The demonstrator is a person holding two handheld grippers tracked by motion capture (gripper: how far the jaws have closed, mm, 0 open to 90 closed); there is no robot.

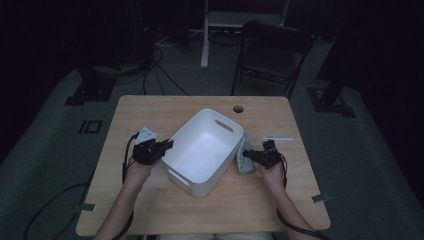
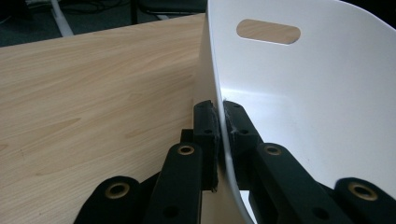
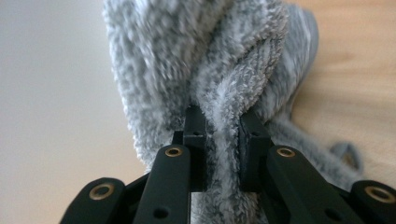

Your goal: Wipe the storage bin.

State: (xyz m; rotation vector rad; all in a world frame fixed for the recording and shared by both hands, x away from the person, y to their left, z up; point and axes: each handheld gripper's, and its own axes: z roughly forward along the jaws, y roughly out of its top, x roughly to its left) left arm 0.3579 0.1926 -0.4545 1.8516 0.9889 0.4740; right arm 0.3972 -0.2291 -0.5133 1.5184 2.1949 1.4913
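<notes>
I have the white tub (image 1: pixel 204 150) sitting near the middle of the counter (image 1: pixel 150 210), turned at an angle; it is a plain plastic bin with rounded corners, a bare smooth inside and a slot handle cut into each short end. My left claw (image 1: pixel 167 145) is clamped on the rim of its left wall, one jaw outside and one inside, and in the left gripper view the thin white wall (image 2: pixel 280 93) runs straight between the closed jaws. My right claw (image 1: pixel 248 154) is pinched on a grey towel (image 1: pixel 244 159), a fluffy, looped cloth bunched into folds just beside the tub's right wall; in the right gripper view its pile (image 3: pixel 210 60) bulges up between the jaws and a loop of it trails on the wood. The counter is light wood grain with a round cable hole (image 1: pixel 238 108) near its far edge and a thin white strip (image 1: pixel 278 137) lying to the right of the towel. Beyond it the room is dim, with a dark folding chair (image 1: pixel 272 52), a white stand post (image 1: pixel 204 35) and cables (image 1: pixel 155 65) on a grey floor.
</notes>
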